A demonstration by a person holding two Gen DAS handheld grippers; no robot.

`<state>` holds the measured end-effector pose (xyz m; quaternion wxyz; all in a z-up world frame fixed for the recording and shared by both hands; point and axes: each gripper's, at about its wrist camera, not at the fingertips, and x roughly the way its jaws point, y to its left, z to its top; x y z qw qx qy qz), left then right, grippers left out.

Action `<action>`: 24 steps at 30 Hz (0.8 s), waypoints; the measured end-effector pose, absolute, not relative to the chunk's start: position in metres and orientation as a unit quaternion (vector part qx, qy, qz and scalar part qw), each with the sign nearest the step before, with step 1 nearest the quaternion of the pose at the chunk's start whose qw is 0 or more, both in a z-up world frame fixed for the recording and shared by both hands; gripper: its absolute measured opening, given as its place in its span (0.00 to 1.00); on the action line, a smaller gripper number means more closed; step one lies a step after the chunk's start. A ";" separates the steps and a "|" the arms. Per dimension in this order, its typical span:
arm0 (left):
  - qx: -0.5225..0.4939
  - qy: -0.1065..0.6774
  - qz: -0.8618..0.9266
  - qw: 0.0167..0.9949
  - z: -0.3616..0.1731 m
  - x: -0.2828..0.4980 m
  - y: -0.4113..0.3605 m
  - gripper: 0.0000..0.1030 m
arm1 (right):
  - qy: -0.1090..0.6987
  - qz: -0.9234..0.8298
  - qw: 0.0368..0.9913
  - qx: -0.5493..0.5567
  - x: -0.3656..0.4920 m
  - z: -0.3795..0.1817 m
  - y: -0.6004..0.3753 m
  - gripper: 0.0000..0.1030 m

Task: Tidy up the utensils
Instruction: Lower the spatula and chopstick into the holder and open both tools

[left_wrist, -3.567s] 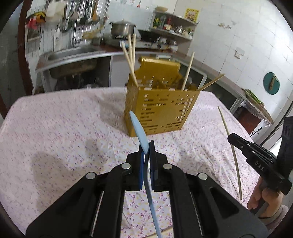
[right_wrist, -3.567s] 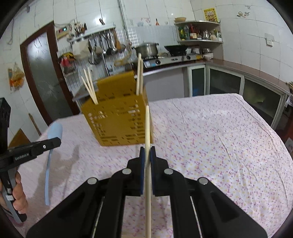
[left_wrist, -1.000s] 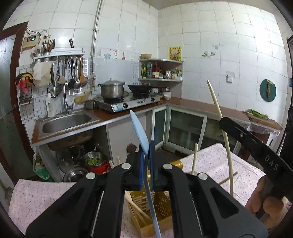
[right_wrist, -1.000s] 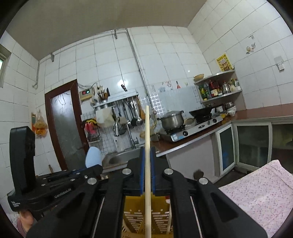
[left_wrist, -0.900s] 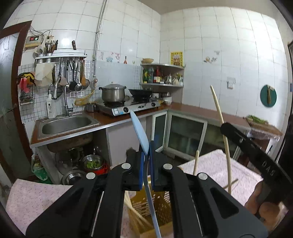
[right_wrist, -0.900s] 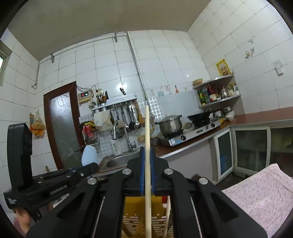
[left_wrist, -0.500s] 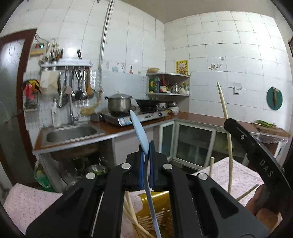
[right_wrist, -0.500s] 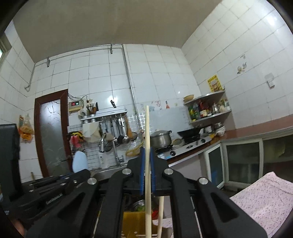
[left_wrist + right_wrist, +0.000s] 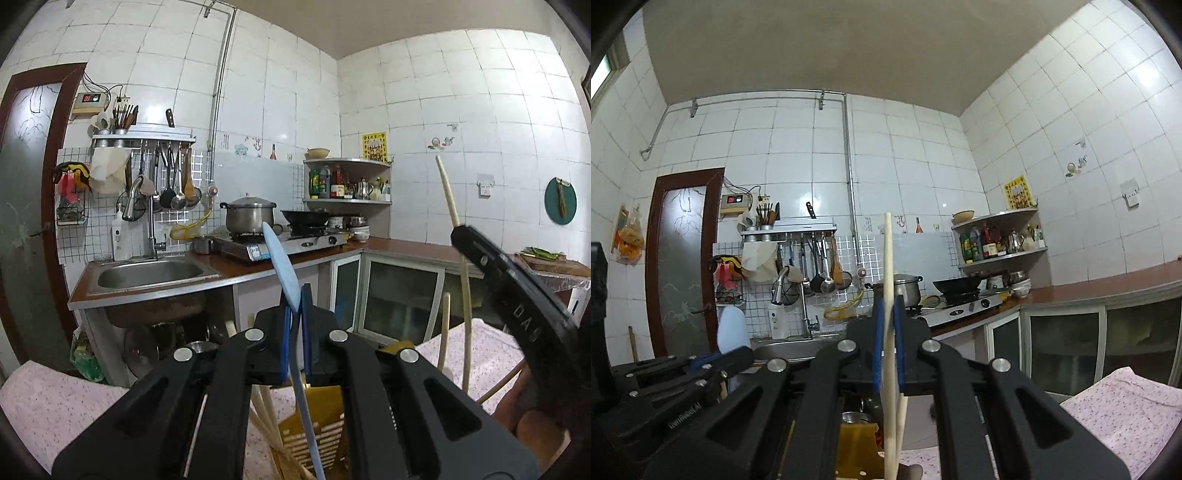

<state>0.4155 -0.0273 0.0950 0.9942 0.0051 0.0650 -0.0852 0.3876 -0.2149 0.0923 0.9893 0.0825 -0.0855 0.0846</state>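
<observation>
My left gripper (image 9: pixel 294 314) is shut on a light blue spoon (image 9: pixel 281 269) that stands upright, its bowl above the pads and its handle running down toward the yellow utensil basket (image 9: pixel 314 432) just below. My right gripper (image 9: pixel 887 325) is shut on a pale wooden chopstick (image 9: pixel 888 266), held upright over the same yellow basket (image 9: pixel 857 450). In the left wrist view the right gripper (image 9: pixel 458 230) shows at the right with its chopstick (image 9: pixel 448 195). The left gripper (image 9: pixel 738 356) and the spoon's bowl (image 9: pixel 731 330) show at the left of the right wrist view. Several chopsticks (image 9: pixel 445 332) stand in the basket.
The table under a pink flowered cloth (image 9: pixel 48 402) lies below both grippers. Behind it runs a counter with a steel sink (image 9: pixel 147 273), a pot (image 9: pixel 249 218) and a wok on a gas stove, and glass-fronted cabinets (image 9: pixel 399 299). A hand (image 9: pixel 535 439) holds the right gripper.
Both grippers have sunk slightly over the basket, and both views have tilted upward, showing more wall and ceiling. The spoon and the chopstick stay clamped as before.
</observation>
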 end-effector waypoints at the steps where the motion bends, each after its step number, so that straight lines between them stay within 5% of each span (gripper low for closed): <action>1: 0.005 0.067 -0.084 0.994 0.093 0.415 -0.027 0.04 | -0.084 0.088 0.989 0.081 0.387 0.092 -0.215 0.06; 24: -0.024 0.151 -0.095 0.984 0.068 0.403 -0.009 0.04 | -0.013 0.106 0.993 0.048 0.361 0.082 -0.227 0.06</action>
